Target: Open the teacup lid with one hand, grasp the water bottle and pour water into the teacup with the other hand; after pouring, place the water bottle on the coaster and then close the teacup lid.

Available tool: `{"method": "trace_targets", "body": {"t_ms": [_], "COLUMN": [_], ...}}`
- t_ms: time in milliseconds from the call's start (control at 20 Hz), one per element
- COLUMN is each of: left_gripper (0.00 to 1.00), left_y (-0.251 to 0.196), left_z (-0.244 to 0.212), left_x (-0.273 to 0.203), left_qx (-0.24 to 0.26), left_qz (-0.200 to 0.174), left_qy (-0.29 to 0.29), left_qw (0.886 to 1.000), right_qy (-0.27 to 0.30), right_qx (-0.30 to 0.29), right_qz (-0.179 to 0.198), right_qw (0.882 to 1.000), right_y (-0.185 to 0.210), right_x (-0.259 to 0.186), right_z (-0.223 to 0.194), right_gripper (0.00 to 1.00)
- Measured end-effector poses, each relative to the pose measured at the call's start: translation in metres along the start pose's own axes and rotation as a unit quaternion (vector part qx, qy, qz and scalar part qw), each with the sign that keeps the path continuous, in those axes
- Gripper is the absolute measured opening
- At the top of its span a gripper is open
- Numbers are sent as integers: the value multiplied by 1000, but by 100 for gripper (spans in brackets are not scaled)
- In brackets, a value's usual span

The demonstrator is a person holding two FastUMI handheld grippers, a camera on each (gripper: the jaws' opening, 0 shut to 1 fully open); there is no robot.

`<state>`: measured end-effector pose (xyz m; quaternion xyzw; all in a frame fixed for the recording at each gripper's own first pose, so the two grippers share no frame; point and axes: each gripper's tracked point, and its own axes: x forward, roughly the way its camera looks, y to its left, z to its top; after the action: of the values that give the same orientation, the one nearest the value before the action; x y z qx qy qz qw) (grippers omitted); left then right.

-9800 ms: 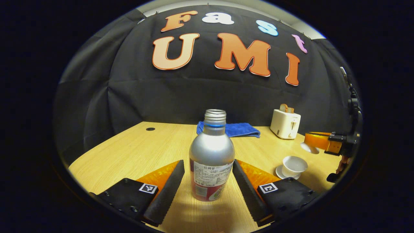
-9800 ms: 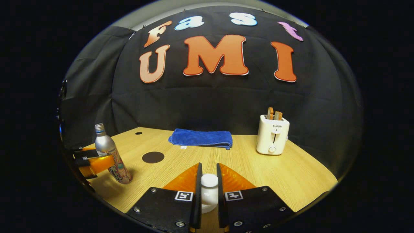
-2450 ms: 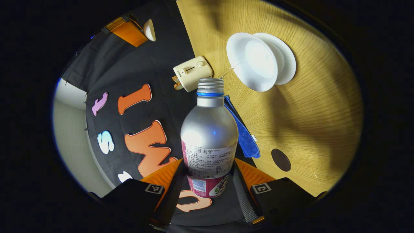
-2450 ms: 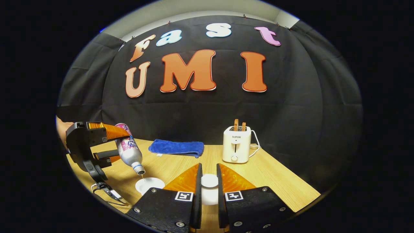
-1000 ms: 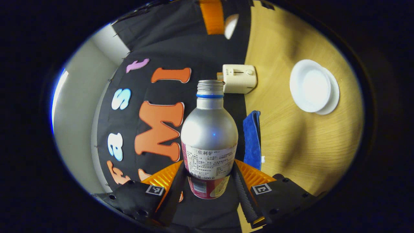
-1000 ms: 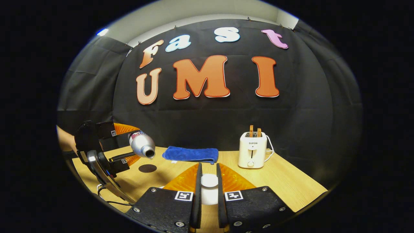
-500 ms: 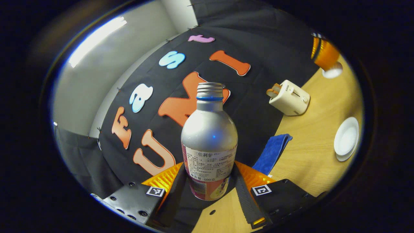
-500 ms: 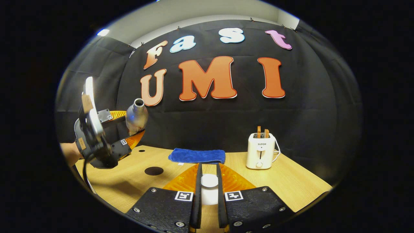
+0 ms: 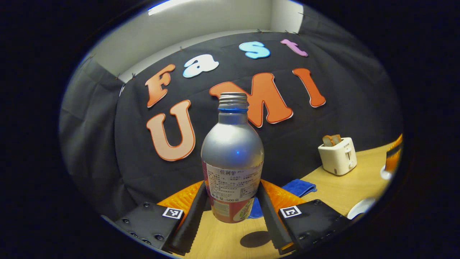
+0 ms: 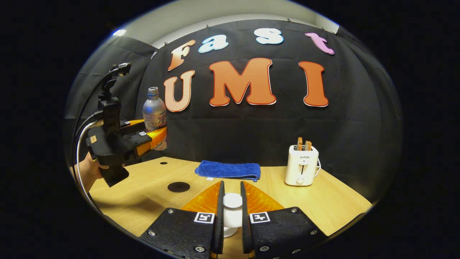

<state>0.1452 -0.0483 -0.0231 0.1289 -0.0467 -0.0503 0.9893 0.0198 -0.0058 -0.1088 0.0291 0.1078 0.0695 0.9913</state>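
The left gripper (image 9: 231, 212) is closed on the bottle (image 9: 232, 158), both fingers pressing its lower part; the bottle is upright, high above the table (image 10: 323, 201), at 10 o'clock in the right gripper view. The right gripper (image 10: 230, 212) is closed on the lid (image 10: 232, 210), at 6 o'clock.
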Motion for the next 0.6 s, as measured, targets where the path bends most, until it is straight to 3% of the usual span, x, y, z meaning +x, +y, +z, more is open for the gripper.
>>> {"method": "trace_targets", "body": {"t_ms": [200, 600], "left_gripper": [80, 82], "left_y": [2, -7], "left_z": [-14, -38], "left_x": [9, 21], "left_qx": [-71, -154], "left_qz": [-9, -25], "left_qy": [22, 58], "left_qw": [997, 986], "right_qy": [18, 72], "right_qx": [2, -7], "right_qz": [11, 25], "right_qw": [1000, 997], "right_y": [13, 31], "right_x": [12, 34], "right_z": [-18, -62], "right_gripper": [21, 21]}}
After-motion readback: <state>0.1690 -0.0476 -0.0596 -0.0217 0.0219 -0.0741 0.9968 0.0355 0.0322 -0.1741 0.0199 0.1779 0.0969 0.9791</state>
